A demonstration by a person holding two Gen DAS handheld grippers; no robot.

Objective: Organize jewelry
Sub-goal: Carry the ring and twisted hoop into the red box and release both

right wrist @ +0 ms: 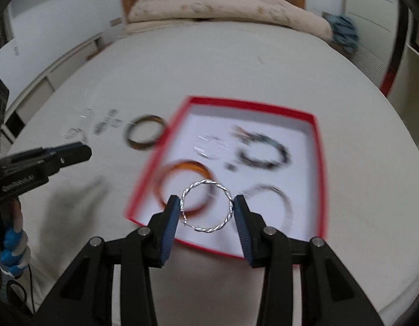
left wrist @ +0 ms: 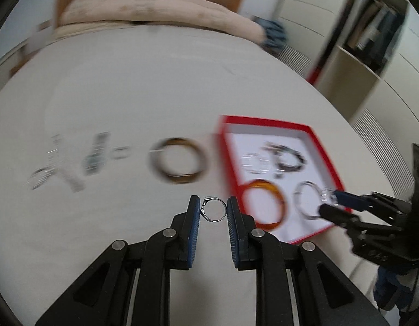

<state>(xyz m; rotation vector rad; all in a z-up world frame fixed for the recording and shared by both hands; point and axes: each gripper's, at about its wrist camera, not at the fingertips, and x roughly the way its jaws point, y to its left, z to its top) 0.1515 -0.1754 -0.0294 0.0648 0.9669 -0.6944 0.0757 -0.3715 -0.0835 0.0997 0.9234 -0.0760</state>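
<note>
**Both tongs clamped on silver rings beside the red tray**

In the left wrist view, blurred small pieces lie at the left of the frame on the white bedspread. Right of them, at mid-frame, lies a brown bangle. Low in the centre, the left gripper has its two blue pads pressed against a small silver ring, holding it from either side. Further right sits the red tray with a white floor, carrying an orange bangle, a clear bracelet and a dark beaded bracelet. At the far right edge the right gripper reaches over the tray's lower right corner, pinching a twisted silver hoop.

In the right wrist view, the left gripper enters from the left edge; its jaws cannot be read from this side. The brown bangle lies at upper centre-left, just outside the tray's left wall. In the lower centre the right gripper clamps the twisted silver hoop between its pads, held over the tray's near part and overlapping the orange bangle. To the right, the dark beaded bracelet lies inside the tray.
</note>
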